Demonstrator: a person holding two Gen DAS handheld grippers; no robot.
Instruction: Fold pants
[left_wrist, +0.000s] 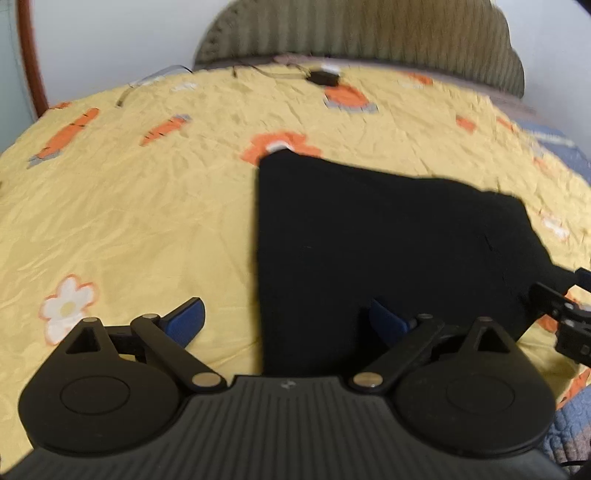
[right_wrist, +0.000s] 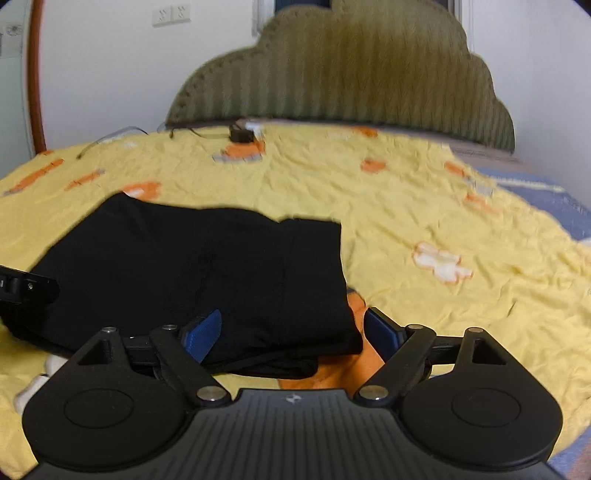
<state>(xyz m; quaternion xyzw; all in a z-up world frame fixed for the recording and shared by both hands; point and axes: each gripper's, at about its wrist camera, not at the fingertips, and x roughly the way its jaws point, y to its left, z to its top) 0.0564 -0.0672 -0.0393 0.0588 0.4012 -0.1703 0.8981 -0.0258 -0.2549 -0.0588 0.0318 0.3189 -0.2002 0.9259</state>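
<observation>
Lying folded into a compact stack on the yellow carrot-print bedspread (right_wrist: 406, 206), the black fabric pants (right_wrist: 207, 266) appear nearly finished. Both the left tool (left_wrist: 286, 321) and right tool (right_wrist: 291, 330) are held spread, gripping nothing.

Right wrist view. Folded black fabric pants (right_wrist: 199, 273) lie flat on a bed under a wrinkled yellow bedsheet printed with orange carrots and white flowers (right_wrist: 406, 206). Right gripper (right_wrist: 291, 328) is spread wide; its blue-padded fingers (right_wrist: 205, 332) straddle the pants' near right corner, left pad over the cloth, right pad over bare sheet. Left gripper (right_wrist: 26, 288), black, shows at the left edge beside the pants. Olive ribbed cloud-shaped headboard (right_wrist: 351, 74) behind. Small black device with cable (right_wrist: 240, 133) near it.
</observation>
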